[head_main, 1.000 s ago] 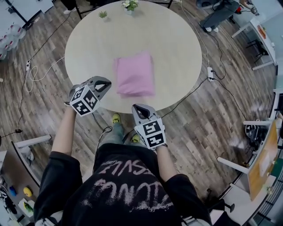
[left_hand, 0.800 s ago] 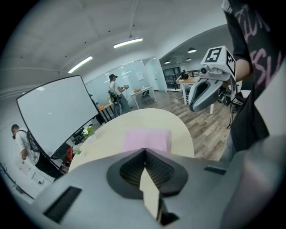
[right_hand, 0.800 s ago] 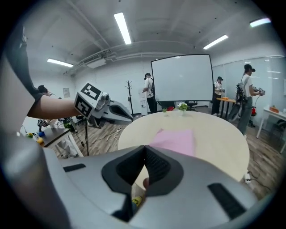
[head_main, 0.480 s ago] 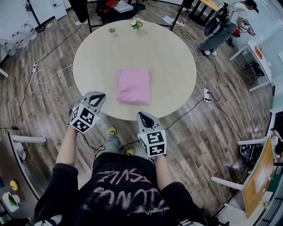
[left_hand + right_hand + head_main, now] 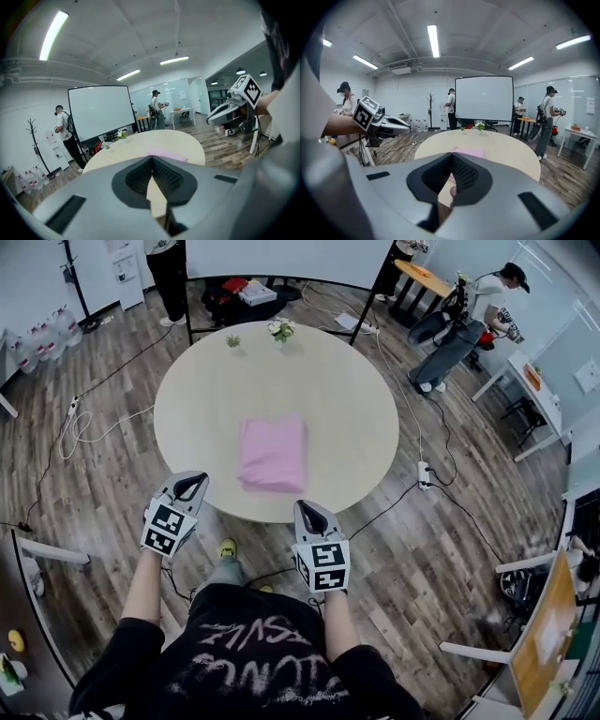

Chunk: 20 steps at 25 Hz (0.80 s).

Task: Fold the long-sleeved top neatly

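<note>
The pink long-sleeved top (image 5: 272,454) lies folded into a flat, compact rectangle on the round counter (image 5: 309,381). It sits a little toward 6 o'clock from the counter's middle, near the rim closest to the person. Nothing touches it.

At about 7 o'clock from the top, the left hand-held gripper (image 5: 191,483) is held just off the counter's rim, over the wooden floor. In the left gripper view its two ribbed black pads meet at the tips, so the jaws are closed with nothing between them; the top shows beyond them, well apart. At about 5 o'clock from the top, the right hand-held gripper (image 5: 308,513) is also held off the rim. In its own view the jaws are likewise closed together and empty, pointing toward the top across the near edge of the counter.

At the counter's 12 o'clock rim stand a small flower pot (image 5: 281,330) and, just beside it toward 11 o'clock, a smaller green plant (image 5: 232,340). Past that rim stands a white projection screen (image 5: 281,257). On the floor at 3 o'clock lies a power strip (image 5: 424,474) with cables. Other people stand at the room's edges.
</note>
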Each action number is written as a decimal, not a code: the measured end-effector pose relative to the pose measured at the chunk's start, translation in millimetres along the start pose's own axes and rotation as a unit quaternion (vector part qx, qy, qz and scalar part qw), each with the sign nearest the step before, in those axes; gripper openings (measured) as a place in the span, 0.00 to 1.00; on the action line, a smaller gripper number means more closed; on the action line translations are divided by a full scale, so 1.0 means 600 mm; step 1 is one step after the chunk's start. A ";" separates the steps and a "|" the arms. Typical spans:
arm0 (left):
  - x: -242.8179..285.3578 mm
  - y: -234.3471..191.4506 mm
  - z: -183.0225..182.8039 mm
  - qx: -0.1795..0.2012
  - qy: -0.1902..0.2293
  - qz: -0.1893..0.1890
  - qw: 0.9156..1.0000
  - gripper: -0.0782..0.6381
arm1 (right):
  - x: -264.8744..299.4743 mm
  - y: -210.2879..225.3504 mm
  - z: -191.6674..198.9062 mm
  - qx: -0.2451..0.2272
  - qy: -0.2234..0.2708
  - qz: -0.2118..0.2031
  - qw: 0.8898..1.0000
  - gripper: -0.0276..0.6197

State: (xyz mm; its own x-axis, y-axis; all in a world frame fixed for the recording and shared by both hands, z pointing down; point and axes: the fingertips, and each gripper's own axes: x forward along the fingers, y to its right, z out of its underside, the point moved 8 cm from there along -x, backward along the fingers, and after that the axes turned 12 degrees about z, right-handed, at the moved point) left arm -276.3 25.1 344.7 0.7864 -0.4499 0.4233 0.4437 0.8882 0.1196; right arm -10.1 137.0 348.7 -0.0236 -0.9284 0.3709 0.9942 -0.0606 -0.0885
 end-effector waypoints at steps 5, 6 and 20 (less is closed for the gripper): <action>-0.020 0.005 0.003 -0.032 0.025 -0.017 0.999 0.13 | -0.014 0.026 0.001 0.006 0.011 0.019 1.000 0.05; -0.025 0.004 0.001 -0.036 0.026 -0.021 0.999 0.13 | -0.016 0.032 0.000 0.007 0.014 0.023 1.000 0.05; -0.087 0.031 -0.031 -0.043 0.086 -0.078 0.992 0.13 | -0.061 0.084 -0.013 0.021 0.047 0.063 0.997 0.05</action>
State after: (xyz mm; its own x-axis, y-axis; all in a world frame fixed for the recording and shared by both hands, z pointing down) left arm -301.1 63.2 308.0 0.7637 -0.5972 0.2452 0.5951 0.7985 0.0912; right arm 40.1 165.0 323.7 0.0939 -0.9582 0.2701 0.9934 0.0724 -0.0884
